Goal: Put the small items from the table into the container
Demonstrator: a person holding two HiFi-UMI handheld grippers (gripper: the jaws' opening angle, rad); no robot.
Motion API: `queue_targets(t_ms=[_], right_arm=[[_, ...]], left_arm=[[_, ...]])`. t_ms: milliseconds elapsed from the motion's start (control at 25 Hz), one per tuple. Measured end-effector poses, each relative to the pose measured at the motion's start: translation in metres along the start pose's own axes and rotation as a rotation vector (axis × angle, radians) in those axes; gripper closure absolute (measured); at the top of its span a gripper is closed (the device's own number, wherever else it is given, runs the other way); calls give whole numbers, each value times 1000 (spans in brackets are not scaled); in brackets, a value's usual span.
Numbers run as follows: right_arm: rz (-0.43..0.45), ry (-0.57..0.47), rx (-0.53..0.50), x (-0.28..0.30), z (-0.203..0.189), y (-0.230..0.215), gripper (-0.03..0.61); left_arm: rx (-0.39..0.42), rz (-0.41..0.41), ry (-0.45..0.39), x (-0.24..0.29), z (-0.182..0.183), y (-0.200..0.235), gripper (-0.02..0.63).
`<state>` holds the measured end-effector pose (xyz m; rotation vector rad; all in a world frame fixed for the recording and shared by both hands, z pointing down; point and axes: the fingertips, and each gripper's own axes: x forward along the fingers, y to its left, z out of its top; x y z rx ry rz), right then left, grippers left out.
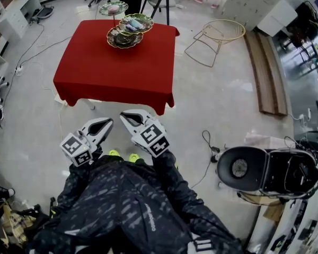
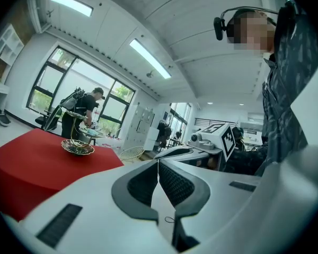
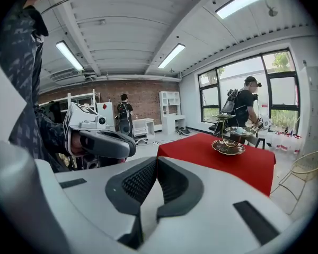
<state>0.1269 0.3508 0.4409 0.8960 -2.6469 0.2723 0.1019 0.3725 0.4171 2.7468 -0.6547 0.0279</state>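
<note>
1. Red cloth covers the worktop [image 1: 111,73], which stands ahead of the person on a pale floor.
2. The only thing on it is a tiered stand [image 1: 124,30] of three metal dishes on an upright stem, set at the far edge and a little right of centre.
3. Small pale and pink pieces lie in the upper dishes [image 1: 136,23]. They are too small to identify. No loose item shows on the bare cloth.
4. The left hand-held gripper [image 1: 107,123] is held close to the body, short of the worktop's near edge. Its jaws are pressed together with nothing between them, as its own view confirms [image 2: 158,165].
5. The right hand-held gripper [image 1: 126,115] sits just beside the left one, its jaws likewise together and empty [image 3: 157,163].
6. The stand lies straight ahead of both and well apart from them, with the whole depth of the worktop between. It shows left of the jaws in the left gripper view [image 2: 78,147] and right of them in the right gripper view [image 3: 228,146], so it falls between the two lines of aim.
7. My reading is that the right tips lead slightly and line up closer with the stem, so that hand looks marginally nearer.
8. Any reach would have to go forward across the cloth, and the jaws would need to open first.
</note>
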Motion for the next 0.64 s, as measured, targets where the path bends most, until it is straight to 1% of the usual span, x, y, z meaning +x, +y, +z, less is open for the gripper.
queue_targets(t_ms=[320,640], right_arm=[[11,9,-8,1,1,4,561],[23,17,-15,1,-2,-2,561]], left_arm=[[0,-9,4,0,2,-1,601],[2,-5,5,9,3,1,601]])
